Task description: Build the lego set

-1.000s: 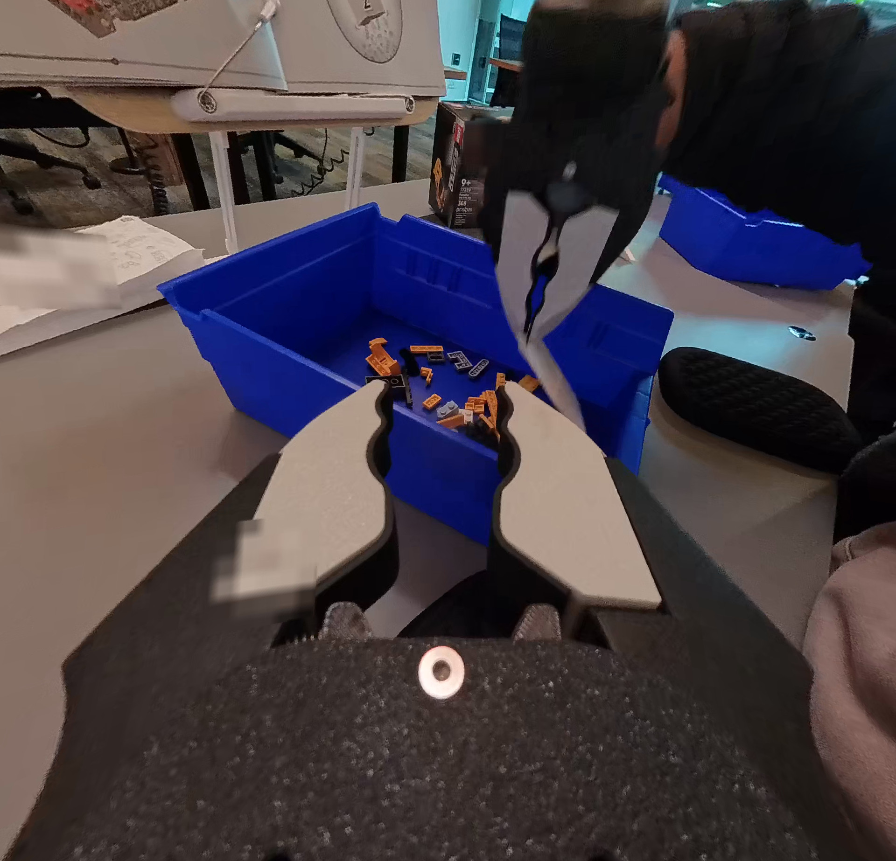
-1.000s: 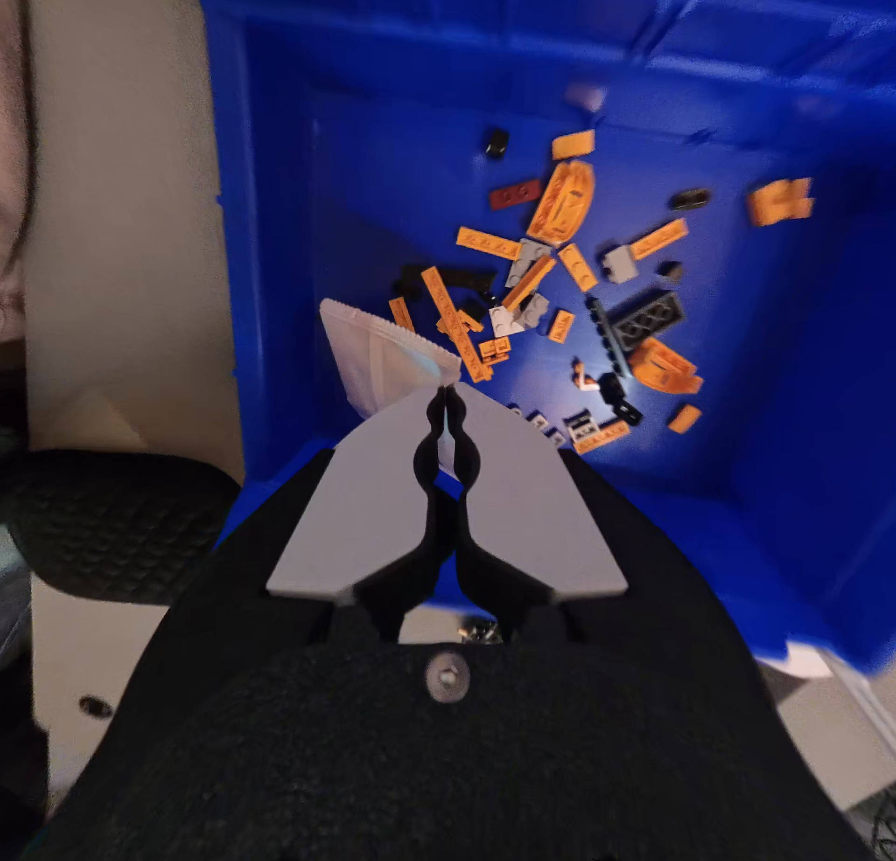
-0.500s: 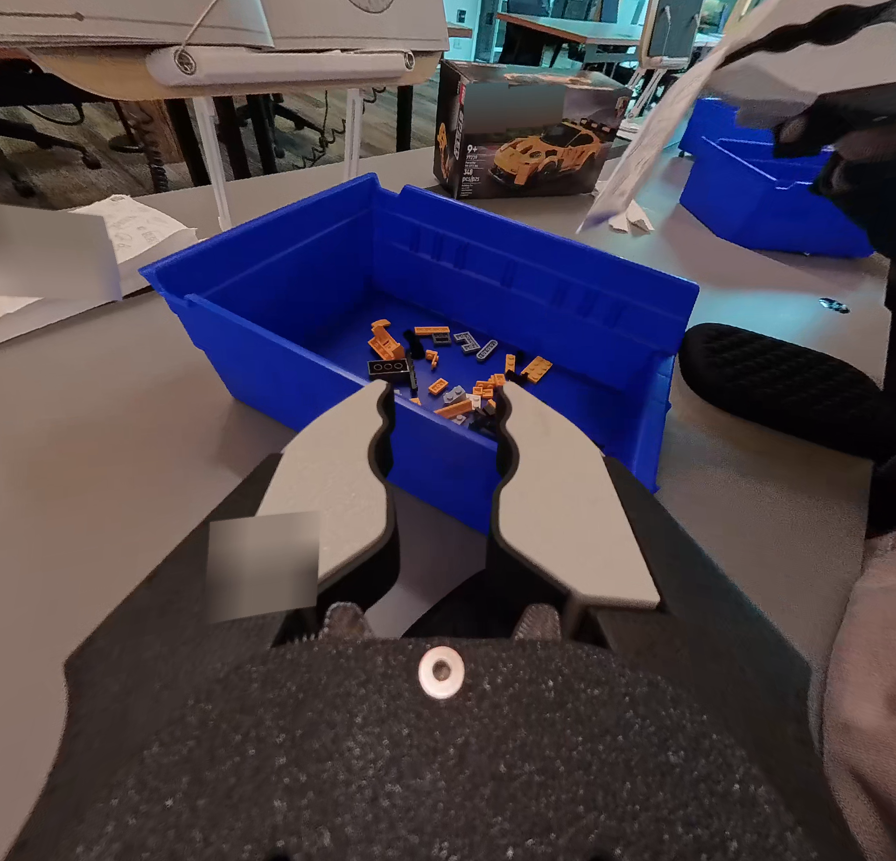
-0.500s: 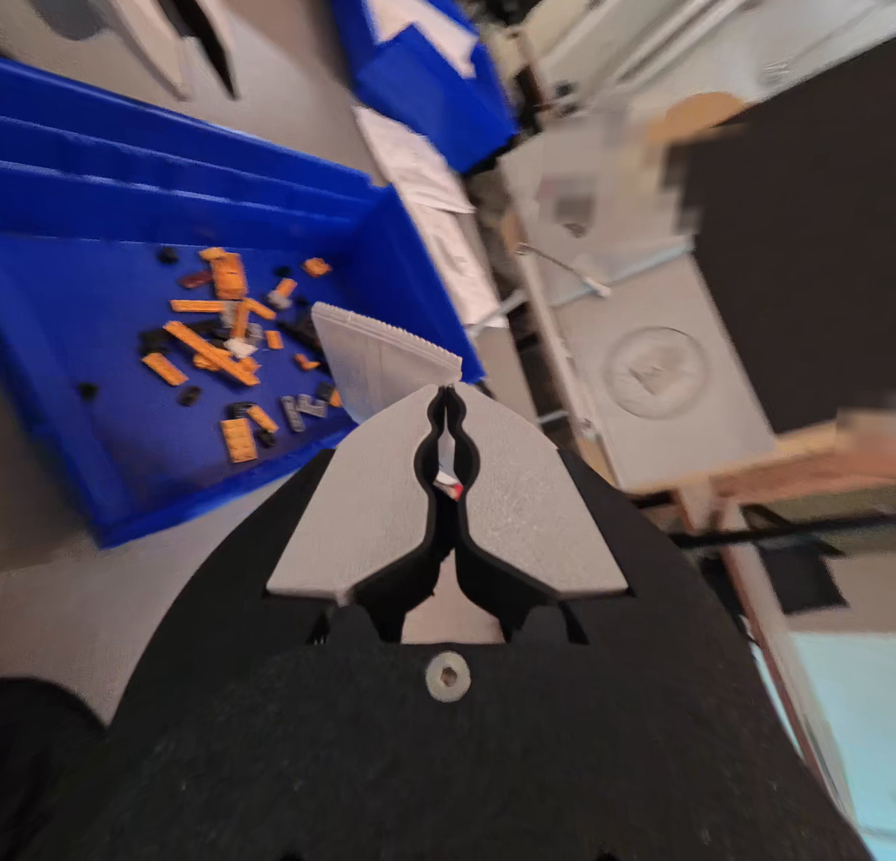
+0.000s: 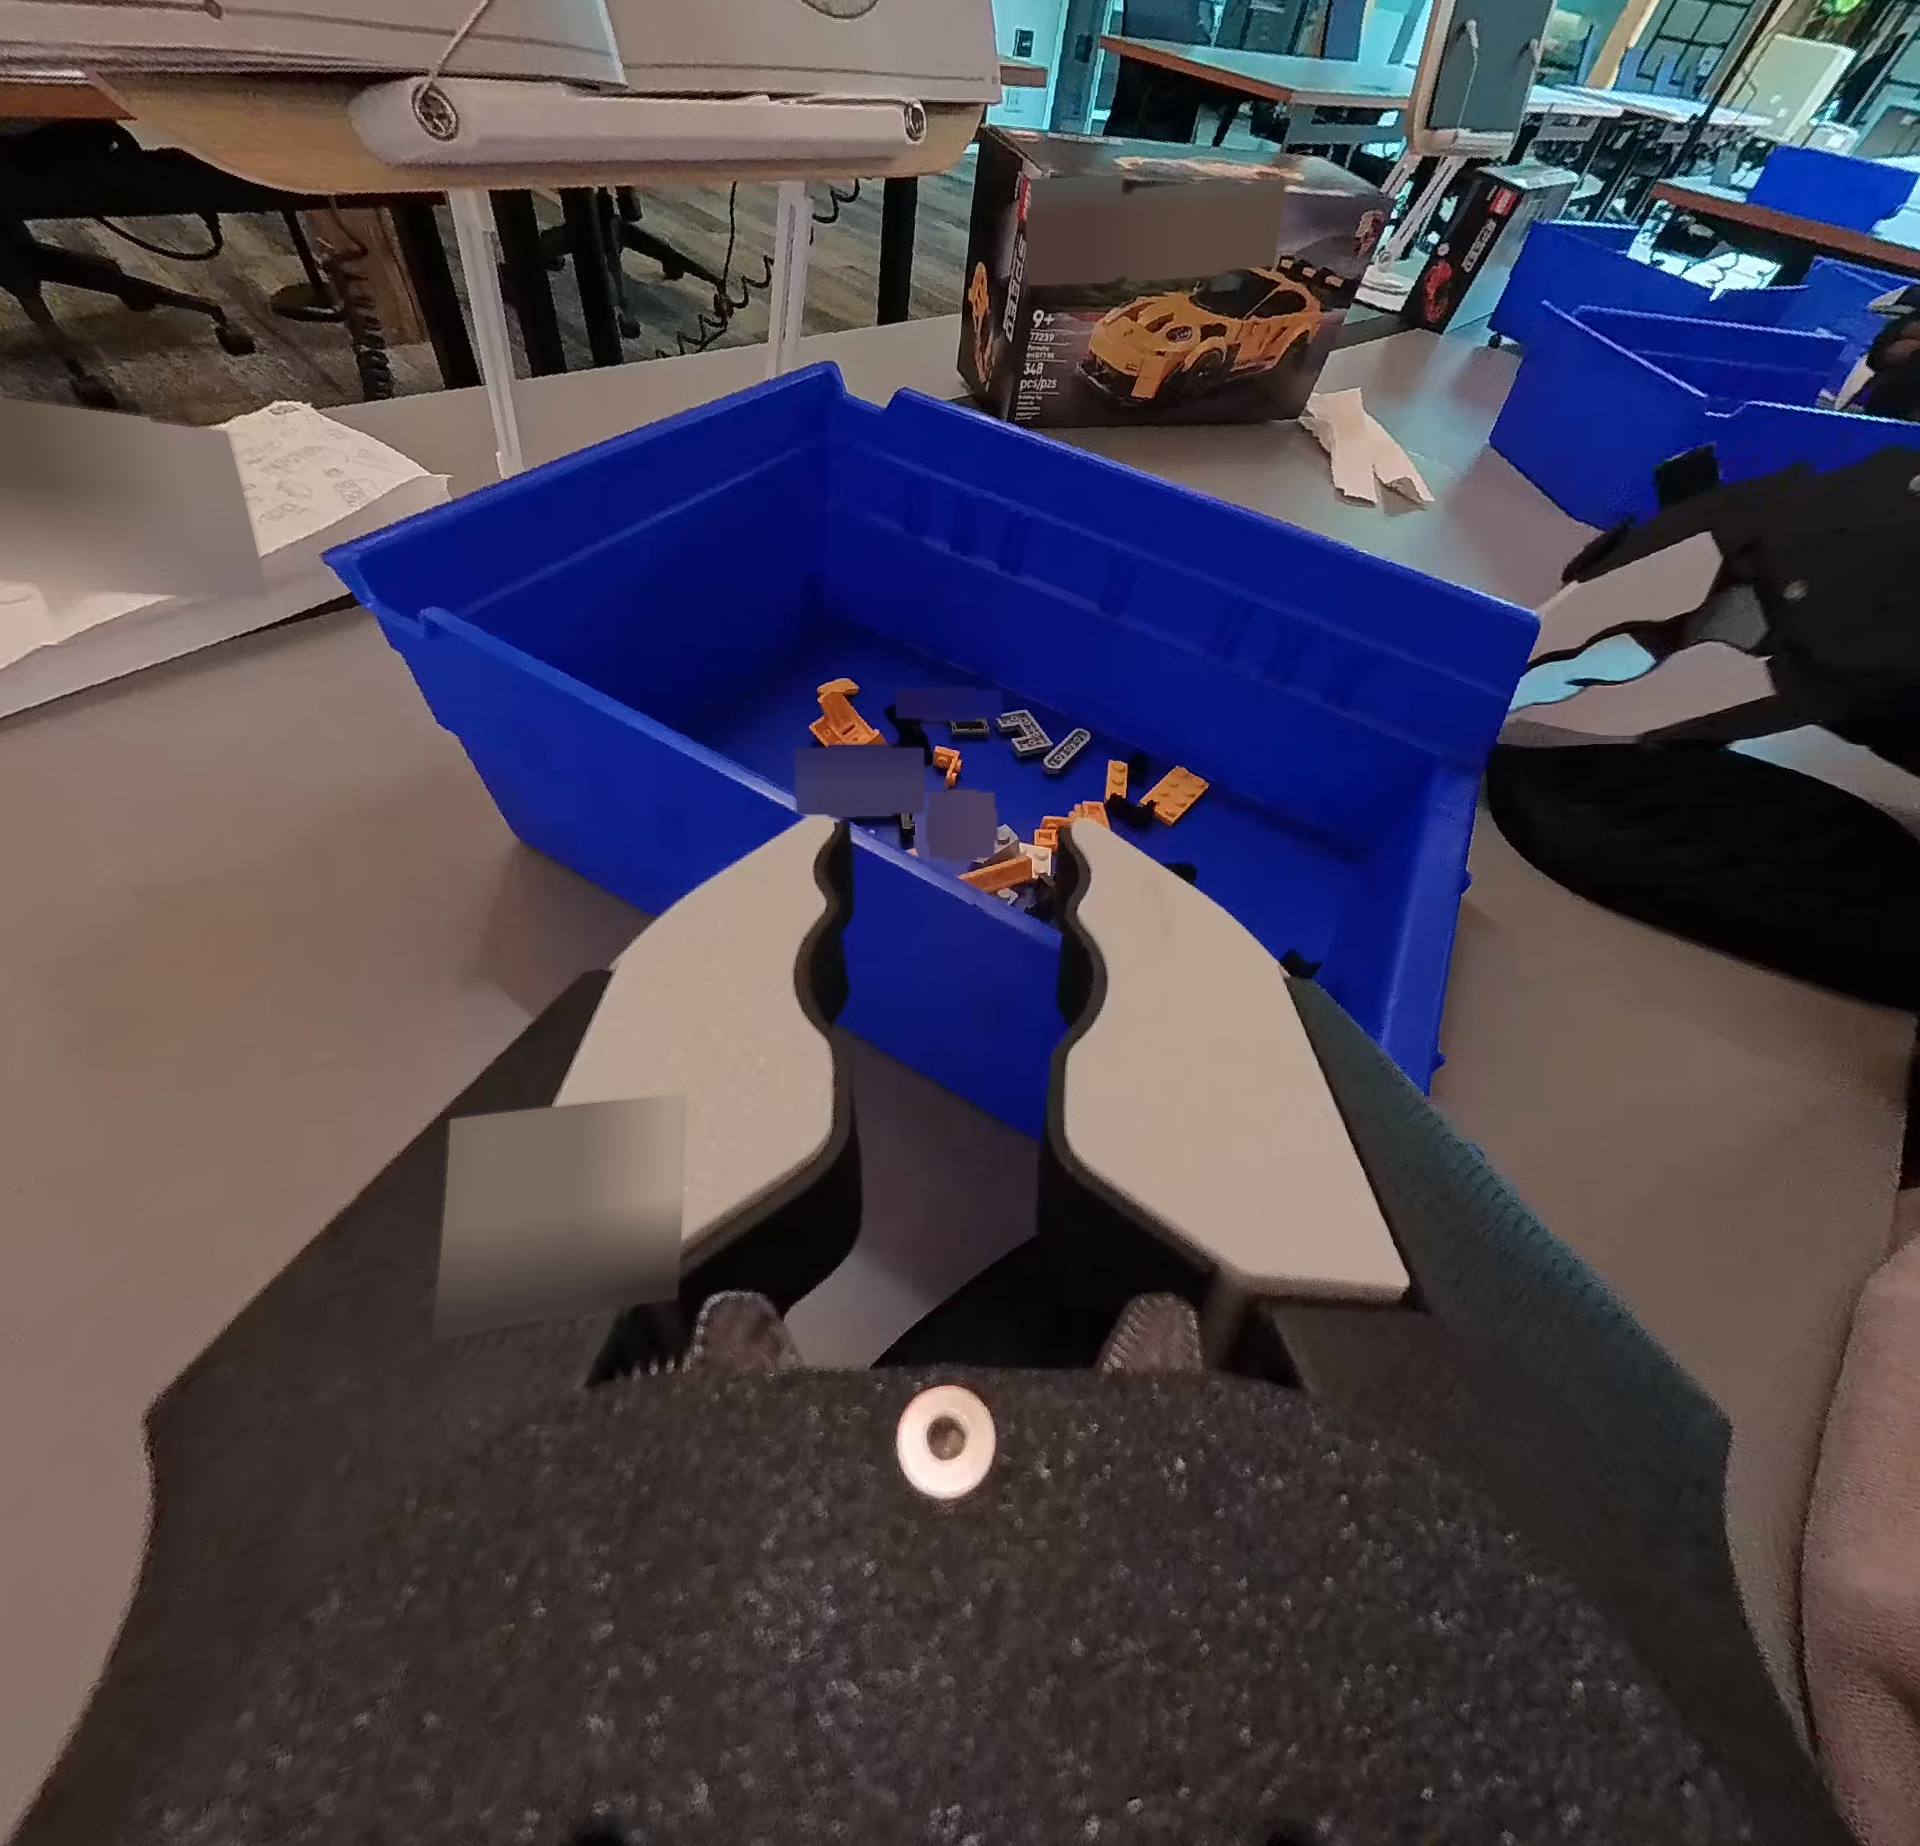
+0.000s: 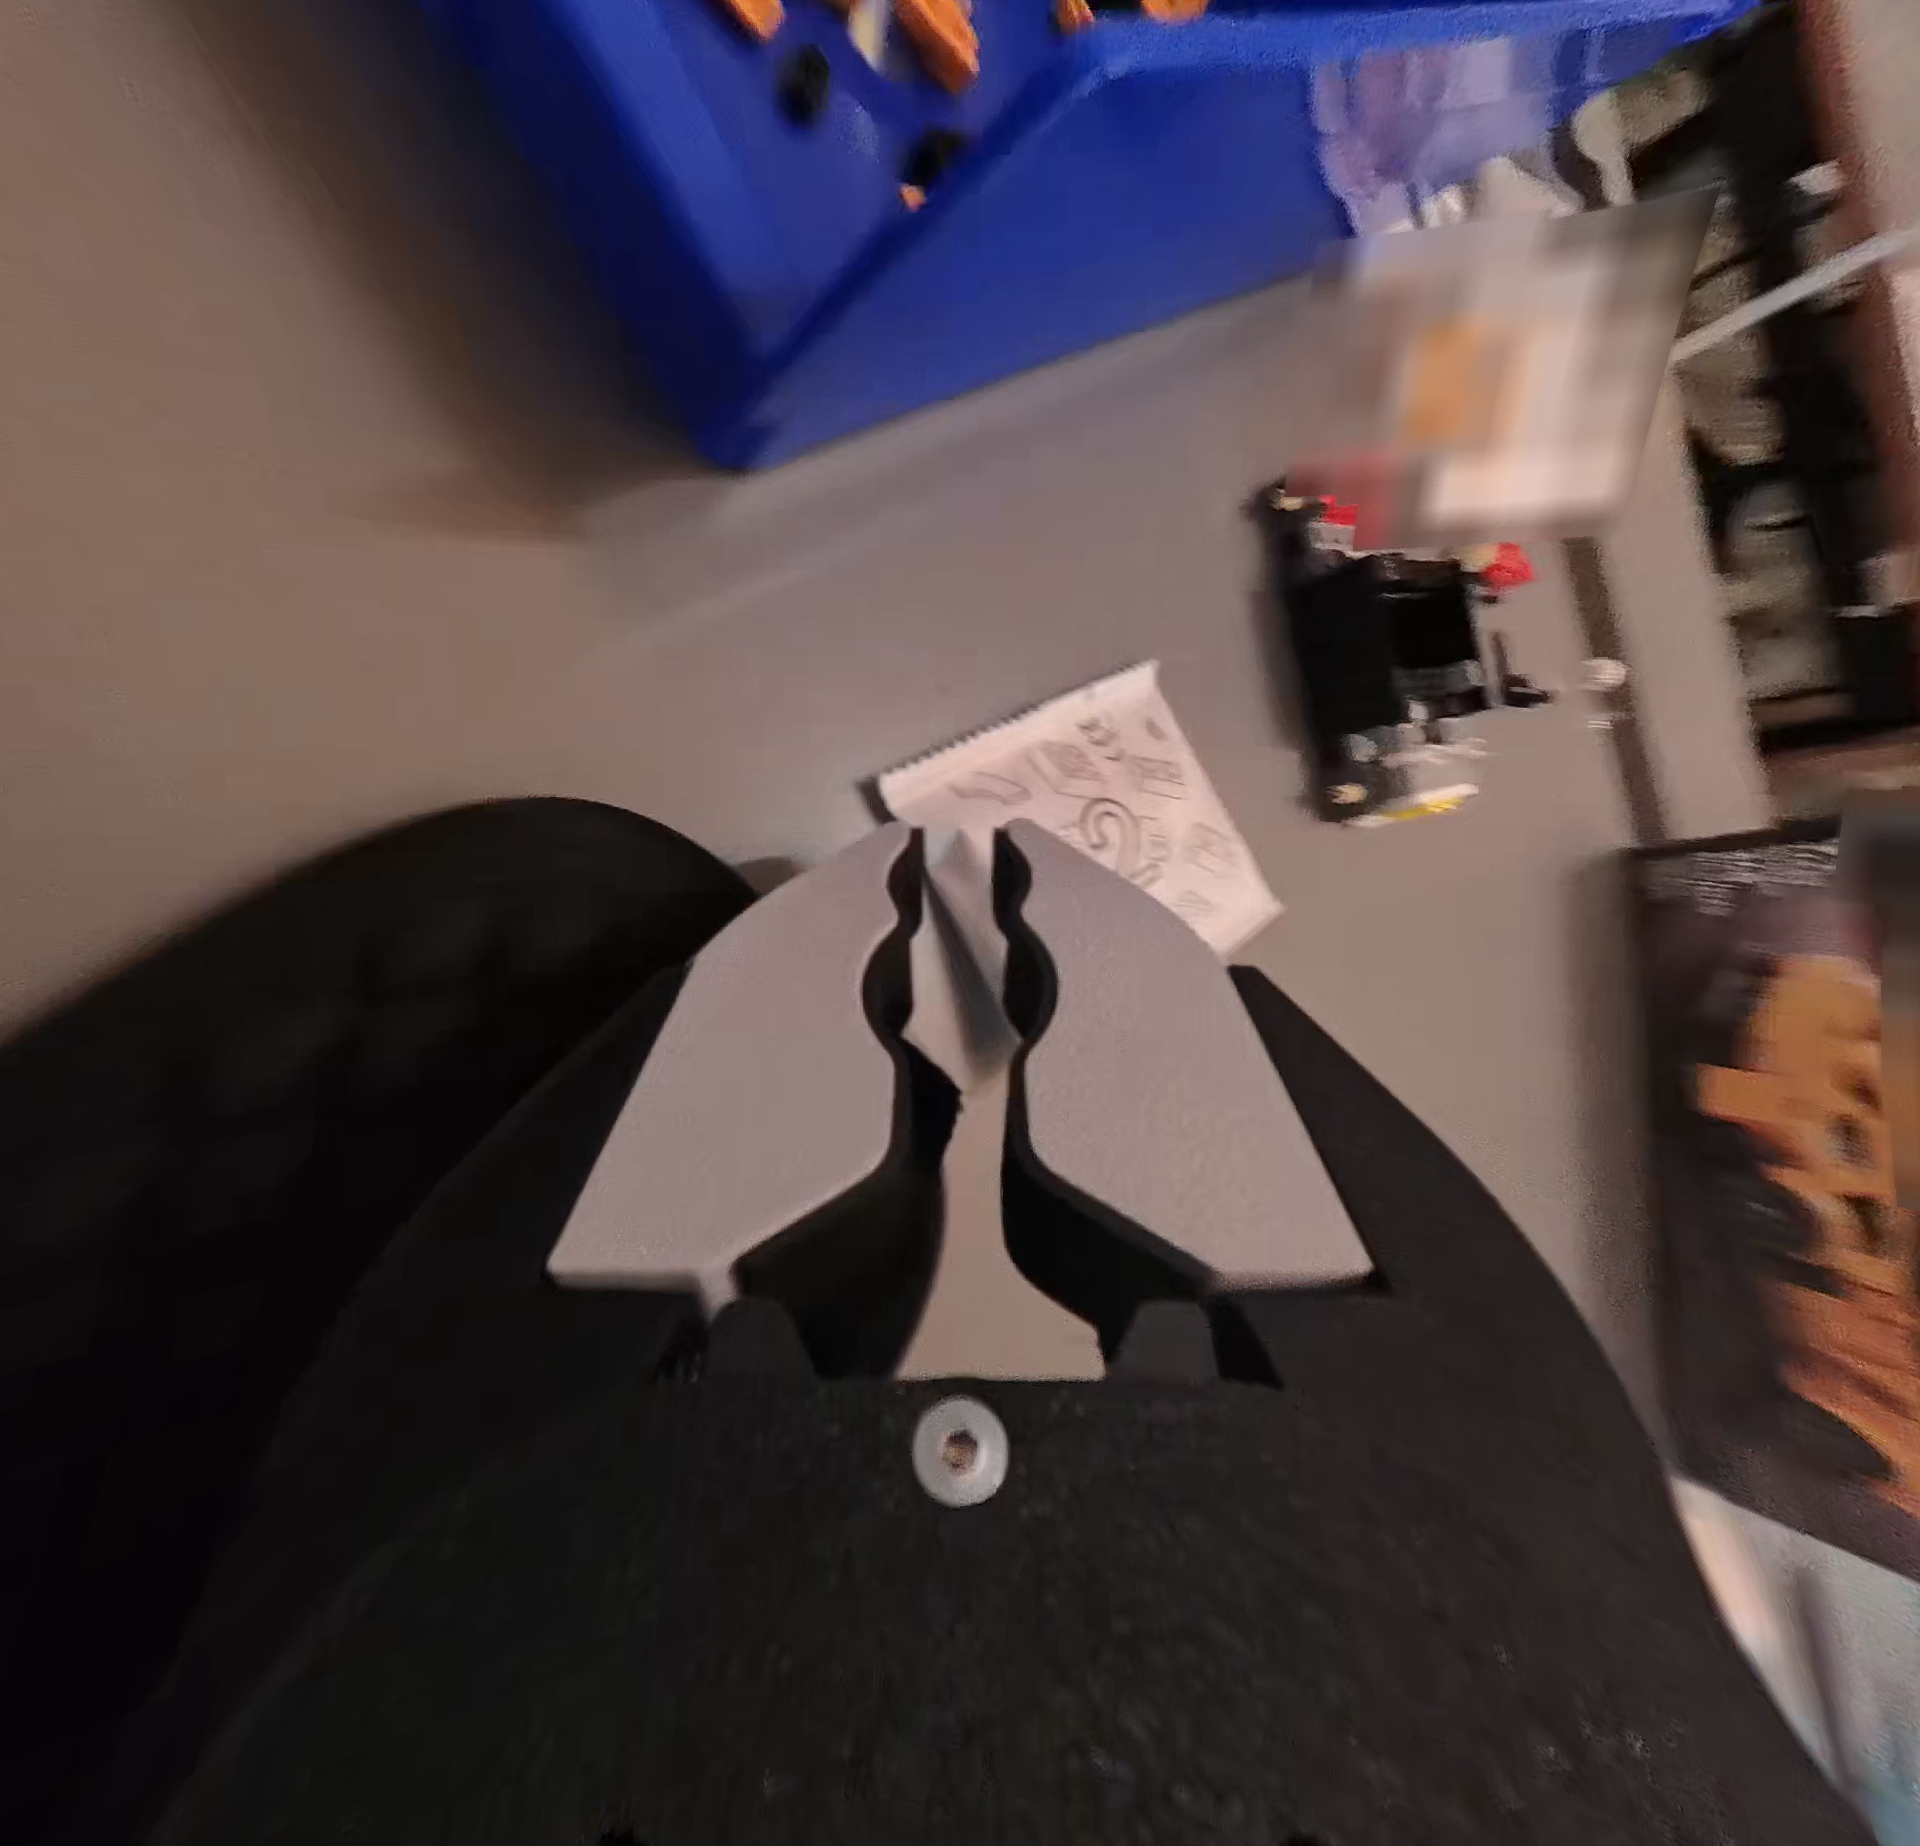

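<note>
Right now my left gripper [image 5: 948,840] hangs low over the grey table [image 5: 260,913], its jaws standing wide apart with nothing between them. Just beyond the tips, at twelve o'clock, sits the blue bin [image 5: 644,799], and the loose lego pieces [image 5: 1039,788], mostly orange with some grey and black, lie scattered on its floor. Out at three o'clock I see my right gripper [image 5: 1548,633] beside the bin, over a black pad [image 5: 1683,871]. On its own blurred view the right gripper [image 6: 958,840] has its jaws parted a little, with a white paper bag [image 6: 1101,799] between them; I cannot tell whether they grip it. Farther back at one o'clock stands the set's box [image 5: 1164,331], picturing a yellow car.
</note>
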Tool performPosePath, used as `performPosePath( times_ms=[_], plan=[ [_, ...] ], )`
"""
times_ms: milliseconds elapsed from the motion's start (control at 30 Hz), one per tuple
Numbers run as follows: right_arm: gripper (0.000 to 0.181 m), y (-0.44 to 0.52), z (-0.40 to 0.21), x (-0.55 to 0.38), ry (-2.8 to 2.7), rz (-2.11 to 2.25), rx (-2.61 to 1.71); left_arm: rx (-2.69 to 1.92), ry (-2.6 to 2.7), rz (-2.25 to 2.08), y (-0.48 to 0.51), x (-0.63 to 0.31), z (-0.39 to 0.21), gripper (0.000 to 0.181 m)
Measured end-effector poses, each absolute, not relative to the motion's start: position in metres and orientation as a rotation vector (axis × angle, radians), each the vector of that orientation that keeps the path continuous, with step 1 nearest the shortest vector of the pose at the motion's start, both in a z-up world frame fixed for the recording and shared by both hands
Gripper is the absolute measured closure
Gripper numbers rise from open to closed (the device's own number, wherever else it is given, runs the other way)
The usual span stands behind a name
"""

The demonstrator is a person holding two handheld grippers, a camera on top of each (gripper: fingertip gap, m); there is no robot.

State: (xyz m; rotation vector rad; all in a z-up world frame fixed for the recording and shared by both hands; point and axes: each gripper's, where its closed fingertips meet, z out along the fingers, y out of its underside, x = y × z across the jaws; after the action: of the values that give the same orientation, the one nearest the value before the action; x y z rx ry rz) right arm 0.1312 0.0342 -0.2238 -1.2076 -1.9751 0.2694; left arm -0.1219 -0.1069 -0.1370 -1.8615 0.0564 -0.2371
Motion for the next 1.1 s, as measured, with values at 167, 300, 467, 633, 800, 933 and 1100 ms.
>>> performPosePath(
  times_ms=[167, 300, 467, 633, 800, 933, 1100],
  plan=[
    [0.151, 0.023, -0.189, 0.131, -1.873, 0.697, -1.386, -1.874, 0.040, -0.248, -0.104, -0.124, -0.143, 0.145],
    [0.139, 0.015, -0.170, 0.122, -1.805, 0.922, -1.467, -1.874, 0.036, -0.241, -0.103, -0.125, -0.145, 0.144],
    [0.119, -0.012, -0.176, 0.078, -1.694, 0.982, -1.615, -1.862, 0.008, -0.235, -0.103, -0.132, -0.143, 0.145],
    [0.135, -0.008, -0.190, 0.052, -1.590, 0.899, -1.676, -1.865, 0.005, -0.229, -0.107, -0.134, -0.140, 0.145],
    [0.160, 0.002, -0.191, 0.049, -1.564, 0.797, -1.638, -1.886, -0.045, -0.259, -0.110, -0.146, -0.140, 0.145],
    [0.165, 0.009, -0.190, 0.050, -1.539, 0.746, -1.603, -1.846, -0.062, -0.289, -0.108, -0.147, -0.131, 0.144],
    [0.175, 0.025, -0.189, 0.052, -1.434, 0.718, -1.643, -1.838, -0.057, -0.315, -0.109, -0.134, -0.135, 0.144]
  ],
)
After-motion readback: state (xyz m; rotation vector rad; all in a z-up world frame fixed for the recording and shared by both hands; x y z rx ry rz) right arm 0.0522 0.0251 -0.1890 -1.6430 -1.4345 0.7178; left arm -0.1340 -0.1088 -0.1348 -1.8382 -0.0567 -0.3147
